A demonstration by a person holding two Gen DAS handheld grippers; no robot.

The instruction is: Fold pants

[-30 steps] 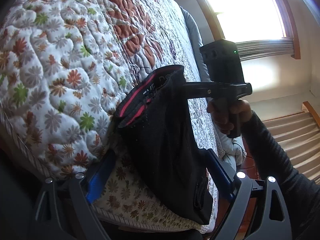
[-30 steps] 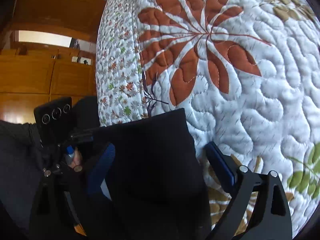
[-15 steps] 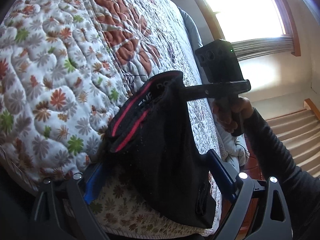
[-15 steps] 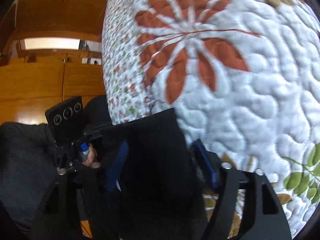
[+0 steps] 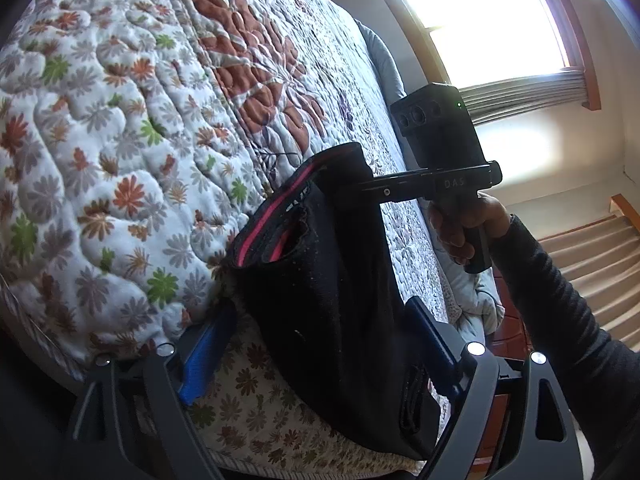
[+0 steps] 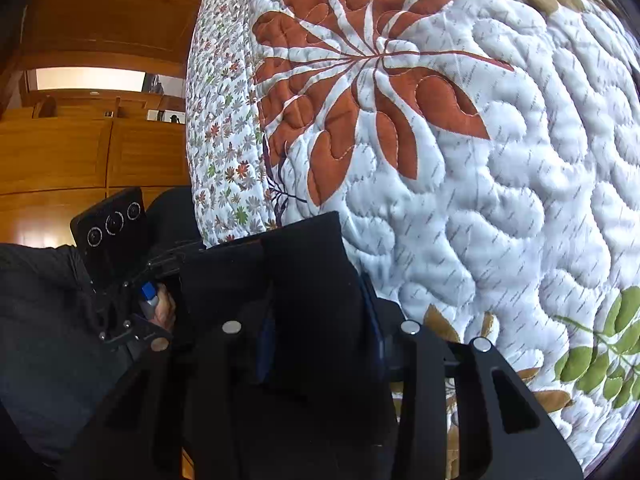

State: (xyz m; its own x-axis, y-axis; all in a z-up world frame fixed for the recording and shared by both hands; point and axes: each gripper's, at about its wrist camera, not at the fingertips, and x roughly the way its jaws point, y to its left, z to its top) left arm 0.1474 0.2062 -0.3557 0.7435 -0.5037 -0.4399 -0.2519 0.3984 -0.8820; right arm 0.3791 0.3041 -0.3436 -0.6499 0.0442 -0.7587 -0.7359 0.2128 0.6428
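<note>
Black pants (image 5: 332,292) with a red-striped waistband (image 5: 276,216) lie bunched near the edge of a flowered quilt (image 5: 120,128). My left gripper (image 5: 320,312) straddles their lower part with blue fingers (image 5: 200,360) set wide; its jaws are closing slightly and the left pad stands clear of the cloth. My right gripper (image 6: 316,300) is at the waistband corner, its jaws closing, and both pads lie against a fold of the pants (image 6: 312,280). In the left wrist view its camera housing (image 5: 436,136) shows, with a hand (image 5: 464,224) on the handle.
The quilt (image 6: 480,160) covers the whole bed. A bright window (image 5: 480,12) and beige steps (image 5: 580,264) lie beyond the bed, with grey bedding (image 5: 476,300) at its side. Wooden cabinets (image 6: 80,152) stand behind the left hand's dark sleeve (image 6: 40,320).
The right gripper's fingers have drawn together from wide apart onto the black cloth. The waistband has bunched up and gapes a little more. The left gripper has hardly moved.
</note>
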